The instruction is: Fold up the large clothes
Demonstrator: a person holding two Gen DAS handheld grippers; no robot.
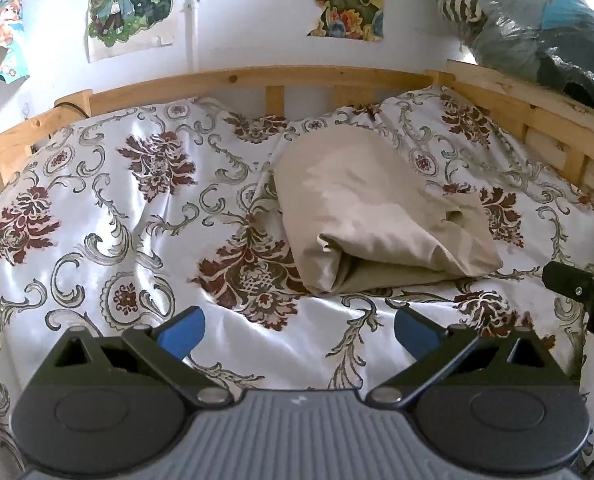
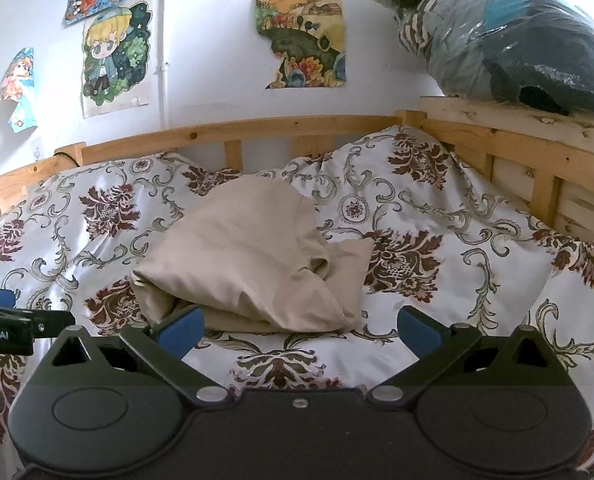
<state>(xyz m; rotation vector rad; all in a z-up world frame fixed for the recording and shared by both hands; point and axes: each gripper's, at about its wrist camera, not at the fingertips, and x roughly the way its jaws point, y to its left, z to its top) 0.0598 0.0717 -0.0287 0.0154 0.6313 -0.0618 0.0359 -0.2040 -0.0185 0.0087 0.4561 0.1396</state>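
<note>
Both grippers, left (image 1: 299, 334) & right (image 2: 300, 330), spread wide, holding nothing, short of beige garment (image 2: 241, 264).
Risk: loose folded bundle on slick floral duvet (image 1: 109, 200); single-layer pinch may unravel folds.

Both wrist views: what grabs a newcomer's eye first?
The beige garment, folded into a rumpled bundle, lies mid-bed on the loud floral bedspread, just ahead of both open grippers, the left gripper and the right gripper, neither touching it. Next come the cartoon posters on the white wall, and the clear plastic bag of clothes sitting on the wooden bed frame at the far right corner.
</note>
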